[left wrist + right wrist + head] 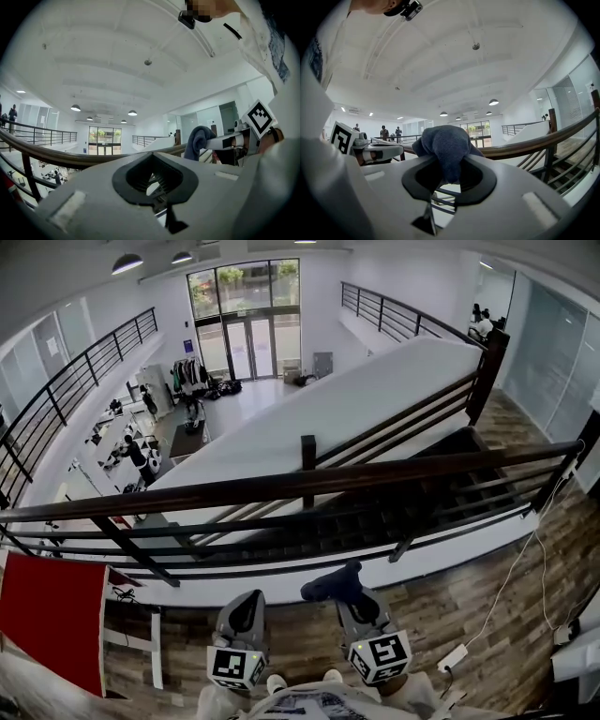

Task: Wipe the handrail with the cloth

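Observation:
A dark wooden handrail point(281, 486) runs across the head view from left to right, ahead of both grippers. My right gripper point(351, 589) is shut on a dark blue cloth point(333, 582), which bunches over its tips just short of and below the rail. In the right gripper view the cloth point(443, 143) fills the jaw tips of my right gripper point(447, 159), with the handrail point(534, 143) behind it. My left gripper point(247, 607) is beside it on the left, shut and empty. The left gripper view shows my left gripper point(151, 157), the rail point(70, 157) and the cloth point(197, 140).
Below the rail a staircase point(422, 507) goes down to a lower hall with people and desks. A red panel point(52, 615) stands at the left. A white cable and power strip point(452, 657) lie on the wooden floor at the right. A dark newel post point(487, 371) stands far right.

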Demonstrator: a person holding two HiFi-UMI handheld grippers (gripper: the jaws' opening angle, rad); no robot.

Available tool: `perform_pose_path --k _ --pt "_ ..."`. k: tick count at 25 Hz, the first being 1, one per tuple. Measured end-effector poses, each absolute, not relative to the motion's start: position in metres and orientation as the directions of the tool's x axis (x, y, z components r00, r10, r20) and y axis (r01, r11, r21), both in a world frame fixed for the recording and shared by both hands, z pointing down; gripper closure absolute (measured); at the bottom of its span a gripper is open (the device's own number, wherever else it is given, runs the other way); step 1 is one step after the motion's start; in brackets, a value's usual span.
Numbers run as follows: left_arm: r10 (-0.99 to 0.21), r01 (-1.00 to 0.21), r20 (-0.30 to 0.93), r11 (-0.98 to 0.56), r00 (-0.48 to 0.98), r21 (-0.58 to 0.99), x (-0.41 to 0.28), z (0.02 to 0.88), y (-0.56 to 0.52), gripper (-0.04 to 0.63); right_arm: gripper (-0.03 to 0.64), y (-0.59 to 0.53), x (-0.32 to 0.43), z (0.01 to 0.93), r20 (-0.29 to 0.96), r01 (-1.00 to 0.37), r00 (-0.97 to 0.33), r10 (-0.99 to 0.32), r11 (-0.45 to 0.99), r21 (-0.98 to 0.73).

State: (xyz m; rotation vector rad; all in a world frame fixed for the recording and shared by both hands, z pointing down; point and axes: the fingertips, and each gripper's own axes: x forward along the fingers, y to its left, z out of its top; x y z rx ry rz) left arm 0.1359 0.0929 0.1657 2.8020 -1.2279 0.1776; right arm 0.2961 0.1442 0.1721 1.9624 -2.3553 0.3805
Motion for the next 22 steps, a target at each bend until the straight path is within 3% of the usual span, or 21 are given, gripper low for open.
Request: perform_pose_path --k 22 --pt "-0.734 -0.740 0.119 -0.672 0.668 0.012 0.116 0.153 0.085 0.595 0.545 0.133 0.269 0.163 0.190 -0.977 -0.183 -0.965 0.158 -0.141"
